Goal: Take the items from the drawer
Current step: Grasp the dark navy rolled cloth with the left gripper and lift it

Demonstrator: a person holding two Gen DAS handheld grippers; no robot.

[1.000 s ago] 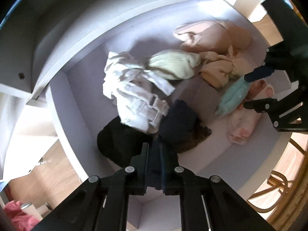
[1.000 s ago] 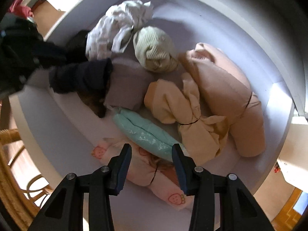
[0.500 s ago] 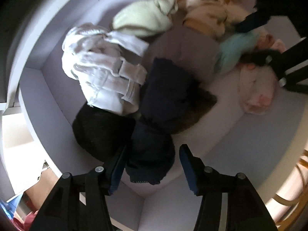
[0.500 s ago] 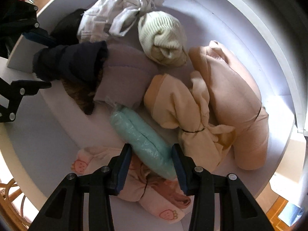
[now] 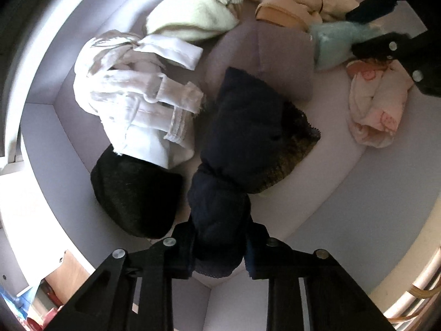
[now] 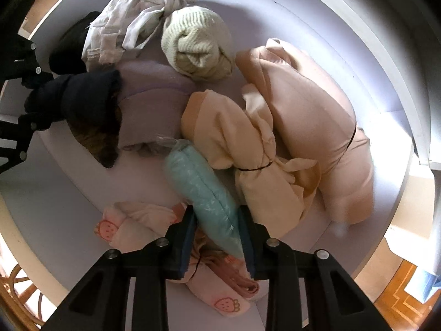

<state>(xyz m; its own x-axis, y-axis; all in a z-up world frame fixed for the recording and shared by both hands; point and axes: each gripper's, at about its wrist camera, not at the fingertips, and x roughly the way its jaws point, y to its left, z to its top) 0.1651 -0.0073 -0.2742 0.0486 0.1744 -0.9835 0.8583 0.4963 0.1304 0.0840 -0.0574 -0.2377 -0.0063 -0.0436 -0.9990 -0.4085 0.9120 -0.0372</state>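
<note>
An open white drawer [image 5: 41, 138] holds several rolled garments. My left gripper [image 5: 219, 245] points straight down and is shut on the near end of a navy bundle [image 5: 242, 129], which lies over a brown knit piece. In the right wrist view my right gripper [image 6: 216, 237] also points down. Its jaws are closing on a teal padded packet [image 6: 204, 187], and both pads touch the packet's sides. A pink strawberry-print cloth [image 6: 132, 220] lies under that gripper. Each gripper also shows at the edge of the other's view.
Also in the drawer are a white garment [image 5: 137, 96], a pale green knit roll [image 5: 193, 13], a black bundle [image 5: 132, 193], a lilac cushion [image 5: 275, 55], a tied beige bundle [image 6: 248, 165] and a peach roll [image 6: 311, 127]. A rattan chair [image 5: 419, 292] stands beside the drawer.
Both grippers have sunk into the drawer. The left opened wide over the navy bundle's end, then shut on it. The right's fingers narrowed onto the teal packet.
</note>
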